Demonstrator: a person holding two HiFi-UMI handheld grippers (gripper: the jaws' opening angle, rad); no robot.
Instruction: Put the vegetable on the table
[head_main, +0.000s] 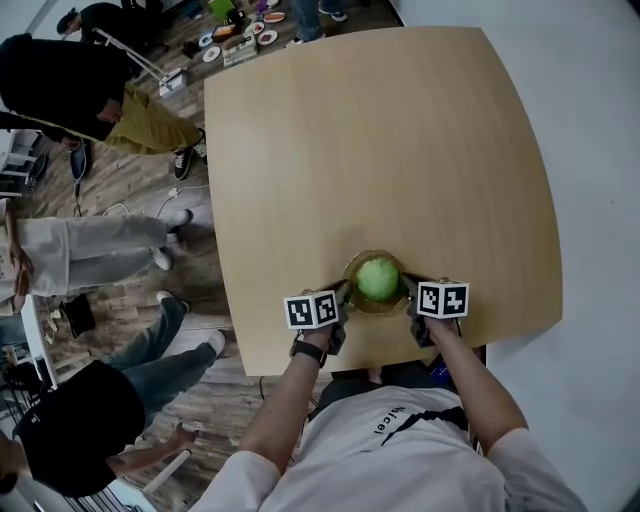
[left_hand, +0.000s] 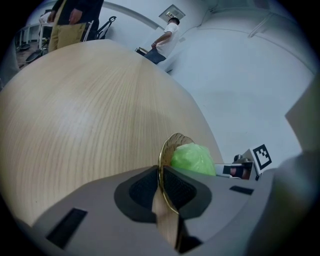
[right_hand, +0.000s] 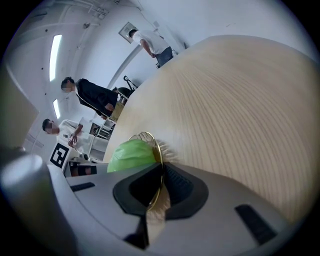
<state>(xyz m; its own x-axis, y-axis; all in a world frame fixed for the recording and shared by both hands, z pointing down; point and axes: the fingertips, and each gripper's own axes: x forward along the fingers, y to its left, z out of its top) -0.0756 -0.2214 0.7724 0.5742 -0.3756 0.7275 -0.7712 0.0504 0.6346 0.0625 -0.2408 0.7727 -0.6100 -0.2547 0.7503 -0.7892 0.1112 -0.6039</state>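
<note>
Grips opposite rims of the wire bowl (head_main: 377, 254) with left gripper (head_main: 344, 299) and right gripper (head_main: 408, 291), jaws pinched narrow on the wire. Cradles the green cabbage (head_main: 378, 277) inside, at the near edge of the table (head_main: 380, 150). Likely the set-down step; next calls for level lowering and an even release.

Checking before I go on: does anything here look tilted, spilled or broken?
Nothing stands out. The green vegetable sits in the gold-rimmed dish, which the left gripper and right gripper clamp by opposite rims; no spill on the table.
</note>
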